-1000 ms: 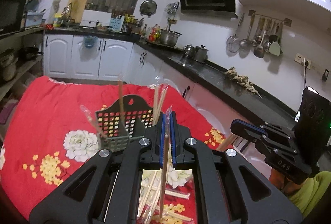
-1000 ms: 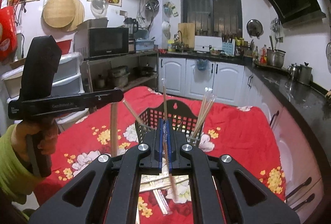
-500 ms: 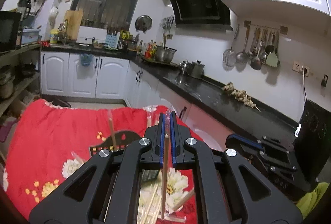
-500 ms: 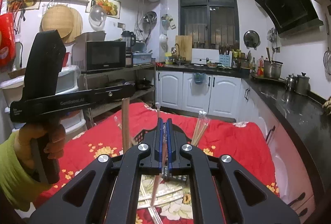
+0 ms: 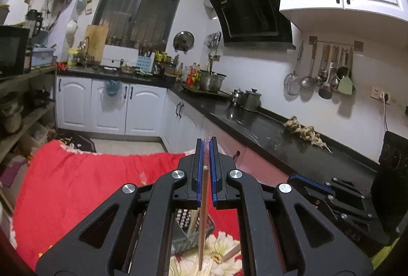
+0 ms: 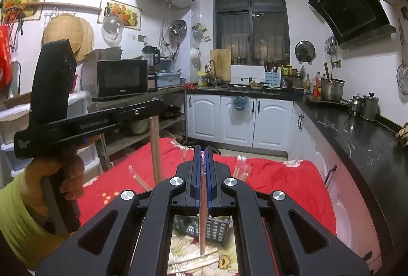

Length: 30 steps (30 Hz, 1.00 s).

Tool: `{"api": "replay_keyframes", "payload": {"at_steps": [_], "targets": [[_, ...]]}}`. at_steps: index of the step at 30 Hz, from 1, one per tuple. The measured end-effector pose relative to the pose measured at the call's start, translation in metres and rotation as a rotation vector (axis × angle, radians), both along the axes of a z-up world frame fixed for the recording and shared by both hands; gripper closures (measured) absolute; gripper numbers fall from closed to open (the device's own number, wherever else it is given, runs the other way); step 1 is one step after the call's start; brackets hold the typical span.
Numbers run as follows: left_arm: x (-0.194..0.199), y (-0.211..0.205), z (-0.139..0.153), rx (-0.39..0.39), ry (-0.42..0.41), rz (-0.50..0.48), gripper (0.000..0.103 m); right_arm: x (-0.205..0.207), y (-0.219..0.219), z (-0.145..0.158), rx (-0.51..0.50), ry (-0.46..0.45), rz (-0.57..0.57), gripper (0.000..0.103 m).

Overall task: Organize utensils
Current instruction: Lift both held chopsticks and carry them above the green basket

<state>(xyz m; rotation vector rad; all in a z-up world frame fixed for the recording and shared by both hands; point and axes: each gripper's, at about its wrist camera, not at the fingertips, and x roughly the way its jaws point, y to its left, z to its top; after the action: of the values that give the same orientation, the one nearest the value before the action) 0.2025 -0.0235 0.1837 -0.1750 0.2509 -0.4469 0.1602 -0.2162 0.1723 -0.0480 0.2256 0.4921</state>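
Right now, through the left wrist camera, your left gripper (image 5: 206,169) is pinched narrow on a wooden chopstick (image 5: 202,214) that hangs down over the red flowered cloth (image 5: 76,186); the utensil basket (image 5: 193,227) shows below, between the gripper arms, with loose chopsticks (image 5: 229,254) lying beside it. Through the right wrist camera, your right gripper (image 6: 203,171) is likewise clamped on a wrapped chopstick (image 6: 202,220) pointing down above the basket (image 6: 216,228). More wrapped sticks (image 6: 241,170) stand past the jaws, and your other gripper's chopstick (image 6: 156,148) hangs at left.
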Motion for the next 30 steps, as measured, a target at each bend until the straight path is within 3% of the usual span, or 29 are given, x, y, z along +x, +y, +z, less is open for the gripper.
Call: {"api": "replay_keyframes", "payload": {"at_steps": [17,30], "targets": [[0.027,-0.003,0.024,0.037,-0.091,0.118,0.101,0.028,0.011,0.058,0.019,-0.115,-0.003,0.099],[0.054,-0.002,0.012,0.035,-0.092,0.171,0.101,0.063,0.014,0.059,0.044,-0.111,-0.021,0.099]]}}
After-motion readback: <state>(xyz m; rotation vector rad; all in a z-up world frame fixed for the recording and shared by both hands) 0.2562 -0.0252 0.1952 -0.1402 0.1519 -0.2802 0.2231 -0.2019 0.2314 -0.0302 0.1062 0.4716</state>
